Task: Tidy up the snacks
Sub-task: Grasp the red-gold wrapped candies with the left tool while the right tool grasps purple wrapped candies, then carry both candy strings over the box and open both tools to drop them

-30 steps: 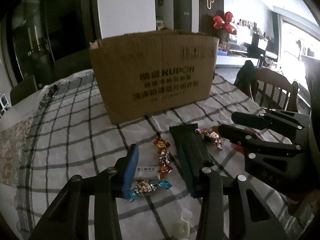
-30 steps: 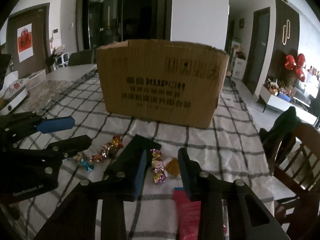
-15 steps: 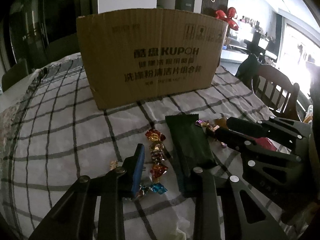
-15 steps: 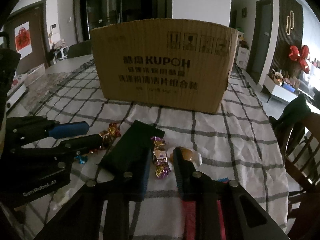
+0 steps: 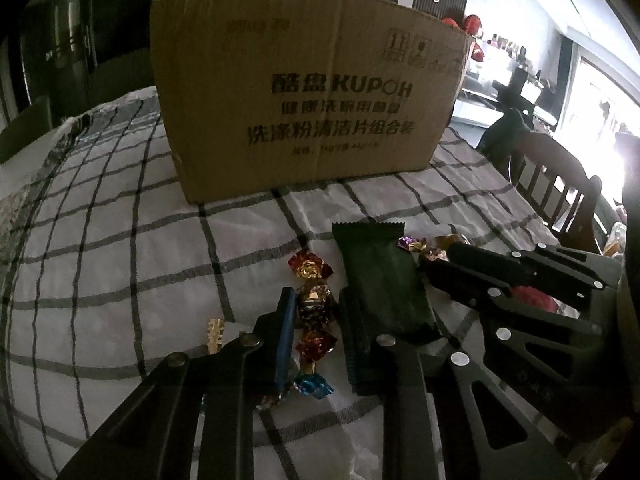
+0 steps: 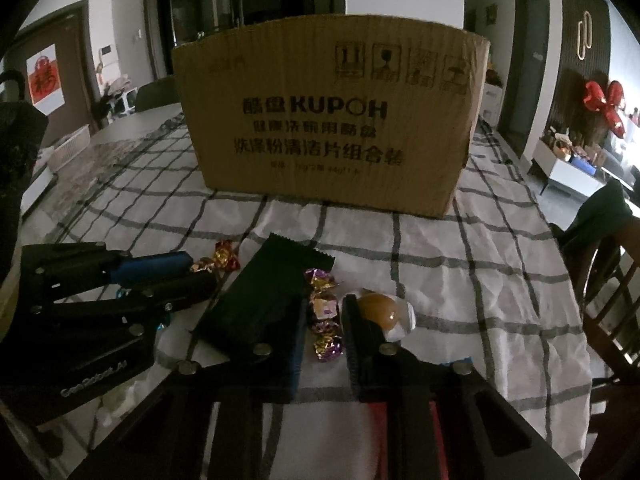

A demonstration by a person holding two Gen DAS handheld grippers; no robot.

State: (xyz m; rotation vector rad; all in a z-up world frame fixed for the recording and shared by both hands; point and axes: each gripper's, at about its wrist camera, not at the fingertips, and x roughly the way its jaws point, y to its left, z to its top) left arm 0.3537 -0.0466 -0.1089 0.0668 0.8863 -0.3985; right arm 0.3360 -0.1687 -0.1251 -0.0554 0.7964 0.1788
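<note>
Snacks lying on checked cloth at box's 6 o'clock. Left gripper (image 5: 316,312) spread, straddling red-gold candies (image 5: 314,300); right gripper (image 6: 326,320) spread, straddling purple candies (image 6: 324,312). Judging pick-up step: next closing, lifting toward cardboard box (image 6: 332,120).

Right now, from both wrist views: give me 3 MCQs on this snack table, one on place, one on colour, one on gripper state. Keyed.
1. Where does the dark green snack packet lie?
A. inside the cardboard box
B. on the checked tablecloth, between the two candy rows
C. on the chair

2. What colour is the pad on the left gripper's left finger?
A. blue
B. red
C. yellow

3. What state is the right gripper in?
A. shut on the packet
B. shut and empty
C. open around purple-wrapped candies

Key: 1 B, the packet rests flat on the checked tablecloth in front of the cardboard box. 2 A, the blue pad shows beside the foil candies. 3 C, its jaws stand apart with purple-wrapped candies between them.
</note>
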